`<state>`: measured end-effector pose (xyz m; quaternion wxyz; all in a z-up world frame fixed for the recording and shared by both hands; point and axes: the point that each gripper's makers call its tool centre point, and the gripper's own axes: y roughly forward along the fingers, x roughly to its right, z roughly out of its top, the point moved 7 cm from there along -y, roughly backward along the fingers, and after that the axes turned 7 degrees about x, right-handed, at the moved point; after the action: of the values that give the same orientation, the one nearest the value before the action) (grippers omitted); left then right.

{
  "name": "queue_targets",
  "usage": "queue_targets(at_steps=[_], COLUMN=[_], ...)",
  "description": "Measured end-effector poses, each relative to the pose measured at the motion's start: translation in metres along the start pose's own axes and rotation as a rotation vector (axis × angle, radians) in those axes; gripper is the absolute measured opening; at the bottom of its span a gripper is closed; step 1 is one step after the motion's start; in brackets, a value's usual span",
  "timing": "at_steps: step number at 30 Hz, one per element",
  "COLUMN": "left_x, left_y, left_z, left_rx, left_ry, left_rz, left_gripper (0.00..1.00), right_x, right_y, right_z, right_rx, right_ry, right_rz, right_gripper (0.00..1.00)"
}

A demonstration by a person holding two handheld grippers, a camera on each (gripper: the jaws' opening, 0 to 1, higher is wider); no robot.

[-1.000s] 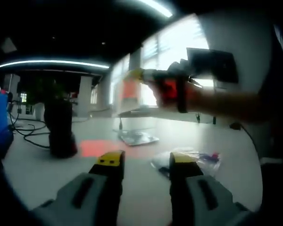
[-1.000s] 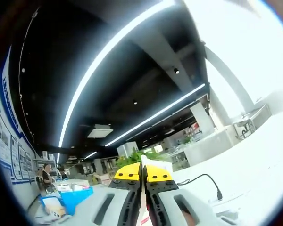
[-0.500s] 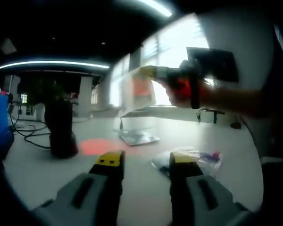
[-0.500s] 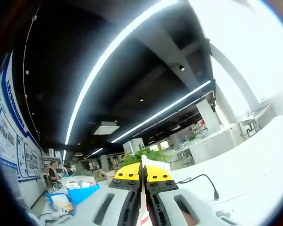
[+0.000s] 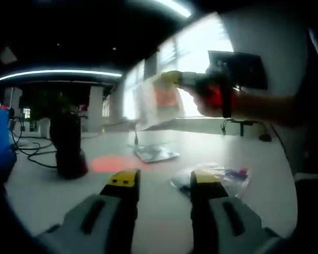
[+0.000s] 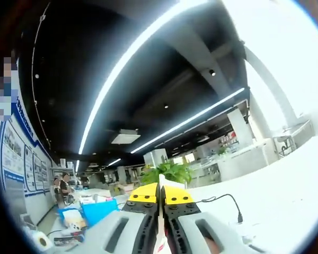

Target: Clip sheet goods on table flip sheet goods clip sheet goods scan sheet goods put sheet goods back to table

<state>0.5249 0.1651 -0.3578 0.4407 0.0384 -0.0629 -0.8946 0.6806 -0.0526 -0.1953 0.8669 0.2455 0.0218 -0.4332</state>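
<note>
We see the white table [image 5: 164, 211] spread across the lower half of the left gripper view, its far edge lost in window glare. At 9 o'clock on it stands a dark cylindrical device [image 5: 68, 148], too shadowed for us to make out details, with a red glow [image 5: 114, 163] on the tabletop just beside it. At 1 o'clock our right gripper [image 5: 169, 79] is raised above the table, pinching a translucent sheet pack [image 5: 158, 103] with an orange patch; its print is blurred. A silvery pack [image 5: 153, 154] lies near centre, and a clear bag [image 5: 214, 178] at 4 o'clock is partly hidden behind a jaw. Our left gripper [image 5: 162, 182] is spread apart, holding nothing. In the right gripper view, the jaws are pressed on a thin white edge, its rest cut off.
</note>
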Motion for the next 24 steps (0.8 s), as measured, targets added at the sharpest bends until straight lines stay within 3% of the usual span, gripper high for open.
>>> queue_targets(at_steps=[7, 10, 20, 24], left_x=[-0.001, 0.000, 0.001, 0.001], left_y=[0.000, 0.000, 0.000, 0.000], left_z=[0.000, 0.000, 0.000, 0.000], left_rx=[0.002, -0.002, -0.005, -0.008], left_ry=[0.001, 0.008, 0.014, 0.019], left_rz=[0.004, -0.002, -0.002, -0.002], left_gripper=[0.31, 0.31, 0.31, 0.31], right_x=[0.004, 0.005, 0.000, -0.002], right_y=[-0.008, -0.011, -0.014, -0.015], right_z=[0.000, -0.004, -0.020, -0.026], right_rx=[-0.034, -0.057, -0.111, -0.120], right_ry=[-0.047, 0.019, 0.029, 0.075], right_rz=[0.012, 0.008, 0.056, 0.054], right_gripper=[0.00, 0.00, 0.00, 0.00])
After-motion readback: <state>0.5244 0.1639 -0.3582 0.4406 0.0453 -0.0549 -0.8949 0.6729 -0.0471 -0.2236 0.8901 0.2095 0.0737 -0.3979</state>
